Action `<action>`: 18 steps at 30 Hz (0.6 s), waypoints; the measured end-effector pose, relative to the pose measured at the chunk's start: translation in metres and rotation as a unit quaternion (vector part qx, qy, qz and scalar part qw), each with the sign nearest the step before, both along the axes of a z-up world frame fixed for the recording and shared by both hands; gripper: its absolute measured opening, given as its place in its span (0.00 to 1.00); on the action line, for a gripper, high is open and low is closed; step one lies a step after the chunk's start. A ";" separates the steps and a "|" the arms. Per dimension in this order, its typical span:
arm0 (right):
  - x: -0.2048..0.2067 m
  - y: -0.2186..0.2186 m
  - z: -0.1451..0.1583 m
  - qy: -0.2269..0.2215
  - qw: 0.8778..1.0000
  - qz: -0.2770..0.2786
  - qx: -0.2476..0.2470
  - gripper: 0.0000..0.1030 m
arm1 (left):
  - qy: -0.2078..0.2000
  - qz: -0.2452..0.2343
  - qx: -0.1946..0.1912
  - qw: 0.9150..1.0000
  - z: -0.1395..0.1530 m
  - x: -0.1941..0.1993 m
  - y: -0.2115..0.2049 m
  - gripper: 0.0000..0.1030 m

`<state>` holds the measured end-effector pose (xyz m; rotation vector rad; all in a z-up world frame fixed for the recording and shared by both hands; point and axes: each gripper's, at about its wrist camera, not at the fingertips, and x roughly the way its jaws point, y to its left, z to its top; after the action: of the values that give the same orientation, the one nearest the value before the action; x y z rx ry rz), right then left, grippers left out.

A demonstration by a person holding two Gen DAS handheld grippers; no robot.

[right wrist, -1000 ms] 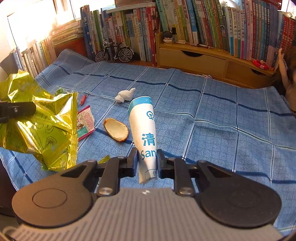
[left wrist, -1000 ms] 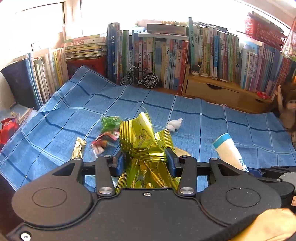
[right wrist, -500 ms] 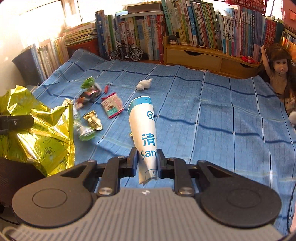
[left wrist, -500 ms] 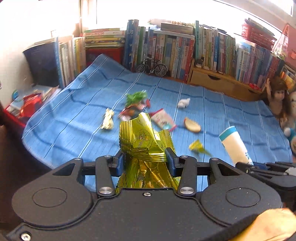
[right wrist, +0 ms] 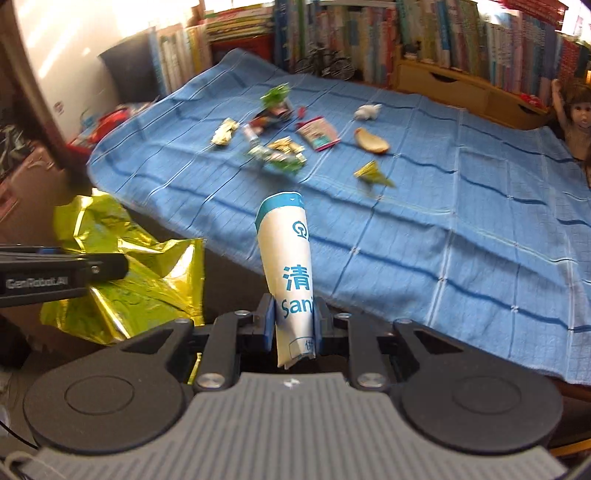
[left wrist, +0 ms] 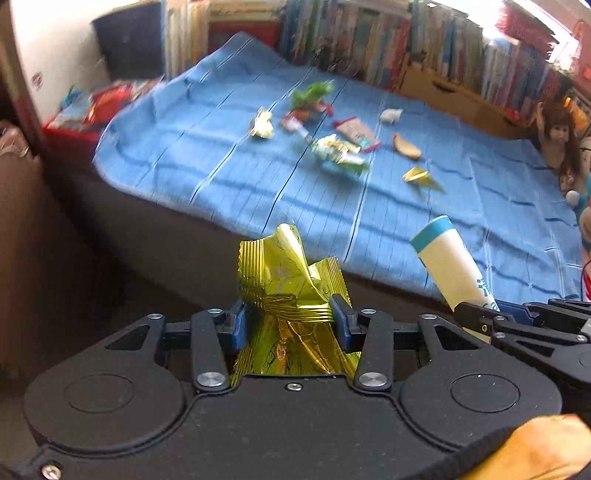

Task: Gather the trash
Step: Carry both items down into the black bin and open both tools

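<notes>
My left gripper [left wrist: 289, 316] is shut on a crumpled gold foil bag [left wrist: 291, 280], which bulges up between the pads. From the right wrist view the same gold foil bag [right wrist: 129, 273] hangs at the left, under the left gripper's finger [right wrist: 62, 273]. My right gripper [right wrist: 294, 320] is shut on a flattened white and blue paper bag [right wrist: 291, 266] that stands upright between its pads. The paper bag [left wrist: 452, 264] also shows at the right of the left wrist view. Both grippers hang off the near edge of the blue bedspread [right wrist: 461, 206].
Several wrappers [right wrist: 280, 153], a bread slice [right wrist: 371, 141], a white tissue wad [right wrist: 367, 111] and a folded gold scrap [right wrist: 373, 172] lie on the bedspread. Bookshelves [right wrist: 424, 33] line the far side. A doll [right wrist: 576, 122] sits at the right. A red box [left wrist: 92, 107] stands left of the bed.
Both grippers have pulled back from over the bedspread to beyond its near edge, each still gripping its piece of trash. The litter left on the bed now looks farther away.
</notes>
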<state>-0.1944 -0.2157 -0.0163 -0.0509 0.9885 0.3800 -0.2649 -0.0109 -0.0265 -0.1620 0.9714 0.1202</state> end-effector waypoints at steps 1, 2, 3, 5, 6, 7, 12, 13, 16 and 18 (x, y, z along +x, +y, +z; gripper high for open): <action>-0.005 0.003 -0.001 0.004 1.000 0.011 0.003 0.25 | 0.006 0.010 -0.001 1.000 -0.002 -0.005 0.000 0.41; -0.009 0.005 -0.002 0.007 1.000 0.021 0.005 0.25 | 0.011 0.021 -0.004 1.000 -0.004 -0.009 0.001 0.41; -0.011 0.007 -0.003 0.011 0.999 0.032 0.008 0.25 | 0.015 0.030 -0.006 0.999 -0.005 -0.012 0.001 0.41; -0.017 0.009 -0.003 0.013 0.999 0.052 0.005 0.25 | 0.020 0.039 -0.009 0.999 -0.008 -0.021 0.000 0.41; -0.021 0.009 -0.002 0.012 0.998 0.061 0.007 0.25 | 0.023 0.043 -0.006 0.999 -0.010 -0.025 -0.001 0.41; -0.023 0.009 -0.002 0.013 0.998 0.068 0.010 0.25 | 0.026 0.048 -0.001 0.998 -0.012 -0.027 -0.002 0.41; -0.036 0.010 -0.007 0.024 0.995 0.100 0.011 0.26 | 0.046 0.087 -0.017 0.995 -0.024 -0.042 0.002 0.41; -0.038 0.011 -0.009 0.027 0.994 0.103 0.013 0.26 | 0.050 0.091 -0.015 0.995 -0.026 -0.044 0.003 0.41; -0.042 0.013 -0.014 0.040 0.993 0.109 0.018 0.26 | 0.058 0.099 -0.012 0.993 -0.033 -0.048 0.005 0.41; -0.044 0.015 -0.019 0.046 0.992 0.114 0.018 0.26 | 0.065 0.104 -0.013 0.992 -0.039 -0.049 0.007 0.41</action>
<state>-0.2381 -0.2008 -0.0353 -0.1158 1.0707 0.6146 -0.3136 -0.0042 -0.0655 -0.2820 1.0850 0.3130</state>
